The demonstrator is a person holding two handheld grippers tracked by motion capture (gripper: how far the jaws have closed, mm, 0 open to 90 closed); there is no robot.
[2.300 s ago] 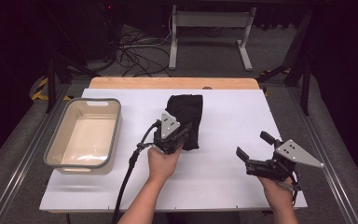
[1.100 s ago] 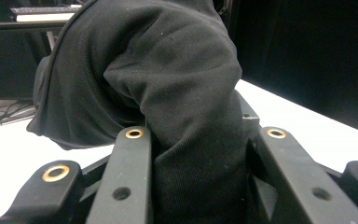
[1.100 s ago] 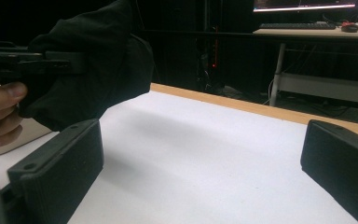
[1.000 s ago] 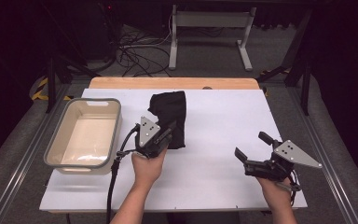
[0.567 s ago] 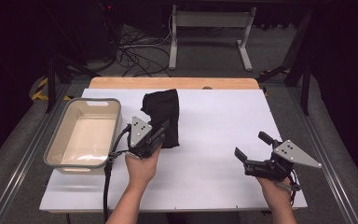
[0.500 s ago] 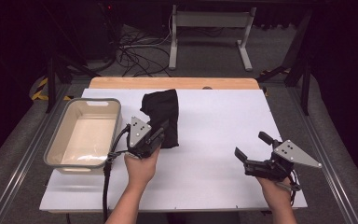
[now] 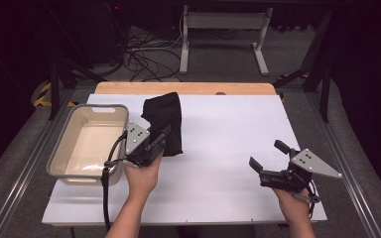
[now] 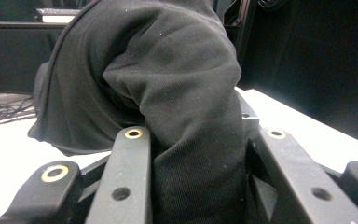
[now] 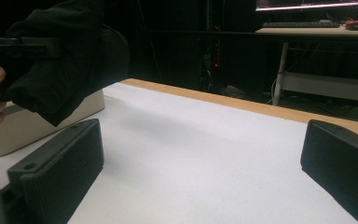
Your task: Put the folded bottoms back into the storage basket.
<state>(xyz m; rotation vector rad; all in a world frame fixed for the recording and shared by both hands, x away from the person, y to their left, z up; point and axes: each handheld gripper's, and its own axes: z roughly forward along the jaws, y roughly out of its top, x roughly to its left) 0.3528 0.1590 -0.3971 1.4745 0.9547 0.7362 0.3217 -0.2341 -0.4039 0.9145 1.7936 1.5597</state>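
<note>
A black cloth (image 7: 164, 119) hangs bunched from my left gripper (image 7: 162, 141), which is shut on its lower part just right of the beige tub (image 7: 62, 158). In the left gripper view the cloth (image 8: 168, 93) is pinched between both jaws of the left gripper (image 8: 200, 135) and bulges above them, off the white tabletop. My right gripper (image 7: 265, 154) rests low at the right front of the table, open, with nothing between its jaws. The right gripper view shows the right gripper (image 9: 205, 154) with its jaws wide apart, and the held cloth (image 9: 60, 60) far off beside the tub (image 9: 37, 126).
A white board (image 7: 228, 129) covers the table, with a wooden strip (image 7: 188, 88) along its far edge. The tub's inside looks bare. Cables and a desk frame (image 7: 223, 29) lie on the floor beyond. A black cable trails from the left gripper toward the front edge.
My left gripper has carried the black cloth to the left, toward the tub, and slightly up. The right gripper has stayed where it was.
</note>
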